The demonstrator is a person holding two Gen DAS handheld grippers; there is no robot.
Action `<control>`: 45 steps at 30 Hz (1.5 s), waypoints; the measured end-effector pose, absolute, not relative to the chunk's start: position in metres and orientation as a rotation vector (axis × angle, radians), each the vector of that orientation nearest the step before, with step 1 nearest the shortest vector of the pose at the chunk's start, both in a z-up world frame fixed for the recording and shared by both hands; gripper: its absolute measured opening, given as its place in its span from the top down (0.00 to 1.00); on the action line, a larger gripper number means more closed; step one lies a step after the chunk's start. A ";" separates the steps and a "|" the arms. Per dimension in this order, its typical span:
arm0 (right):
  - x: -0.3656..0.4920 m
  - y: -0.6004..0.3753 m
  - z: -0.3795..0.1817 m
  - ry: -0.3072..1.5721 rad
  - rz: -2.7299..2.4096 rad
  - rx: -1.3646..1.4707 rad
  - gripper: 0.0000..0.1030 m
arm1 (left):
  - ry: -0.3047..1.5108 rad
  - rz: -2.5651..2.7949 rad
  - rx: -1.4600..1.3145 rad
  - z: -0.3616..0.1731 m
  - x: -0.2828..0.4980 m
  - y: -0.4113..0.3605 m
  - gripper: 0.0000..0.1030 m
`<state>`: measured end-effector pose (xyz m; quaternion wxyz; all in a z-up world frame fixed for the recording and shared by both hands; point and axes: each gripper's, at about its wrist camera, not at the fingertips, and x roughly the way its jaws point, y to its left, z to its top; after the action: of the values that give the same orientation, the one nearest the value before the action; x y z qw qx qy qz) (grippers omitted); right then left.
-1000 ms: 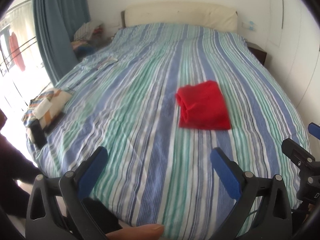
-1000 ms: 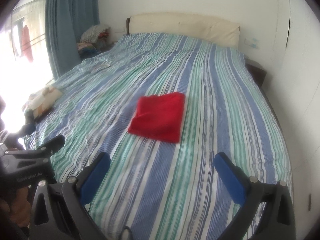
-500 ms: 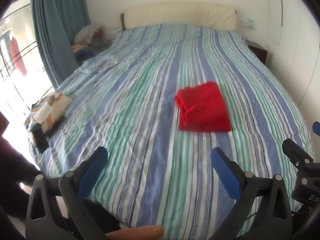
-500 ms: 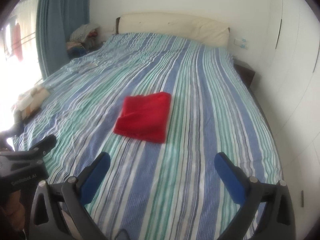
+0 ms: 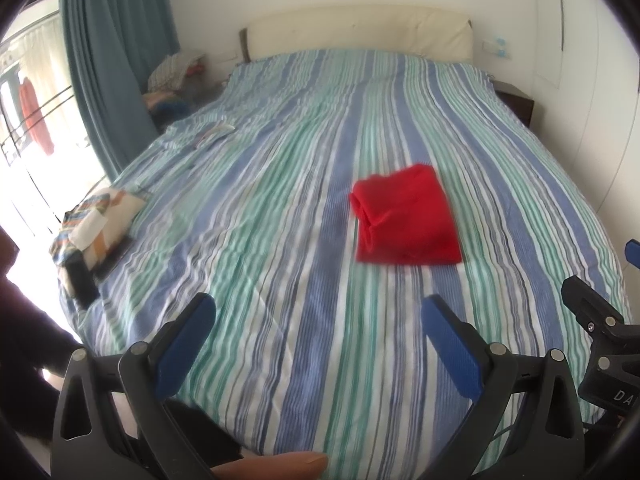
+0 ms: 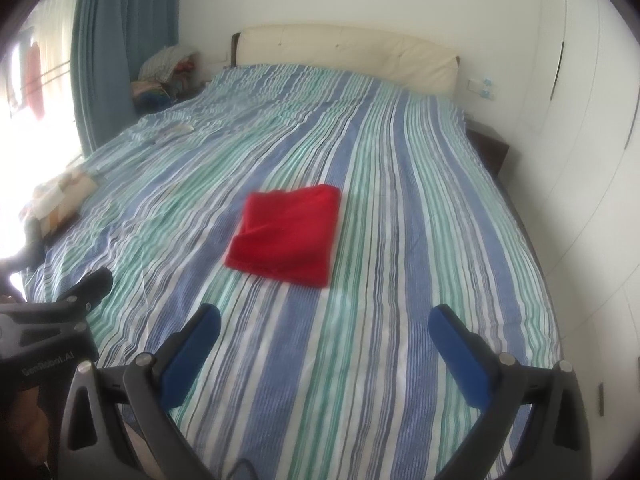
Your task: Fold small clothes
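Red folded garment (image 5: 406,216) (image 6: 286,232) lies mid-bed on the striped bedspread (image 5: 280,208) (image 6: 400,208), slightly blurred, apart from both tools. Left gripper (image 5: 316,344) and right gripper (image 6: 324,350): jaws spread wide, empty, bodies cut off by the near frame edge. Patterned cloth pile (image 5: 94,222) at the left bed edge, partly washed out by window glare.

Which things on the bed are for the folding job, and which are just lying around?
For the job:
red cloth, folded on the striped bed
left gripper and right gripper, both open and empty

Just lying around:
patterned cloth pile at the bed's left edge
white item further up the bed
clothes heap beside the curtain
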<state>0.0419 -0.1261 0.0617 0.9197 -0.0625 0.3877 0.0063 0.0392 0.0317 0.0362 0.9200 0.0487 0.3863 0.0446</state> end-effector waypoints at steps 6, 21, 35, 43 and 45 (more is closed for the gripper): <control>0.043 -0.125 0.061 0.801 0.015 -0.131 0.01 | 0.799 0.096 0.106 0.037 0.041 0.033 0.00; 0.046 -0.127 0.065 0.821 0.035 -0.108 0.01 | 0.800 0.089 0.116 0.037 0.047 0.029 0.00; 0.040 -0.133 0.070 0.814 0.049 -0.092 0.01 | 0.791 0.081 0.084 0.039 0.043 0.032 0.00; 0.036 -0.130 0.077 0.801 0.062 -0.085 0.01 | 0.803 0.075 0.088 0.040 0.042 0.031 0.00; 0.036 -0.130 0.077 0.802 0.066 -0.083 0.01 | 0.799 0.080 0.106 0.040 0.042 0.030 0.00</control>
<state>0.0362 -0.1298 0.0774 0.9193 -0.0404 0.3901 0.0320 0.0416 0.0297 0.0403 0.9192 0.0515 0.3885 0.0388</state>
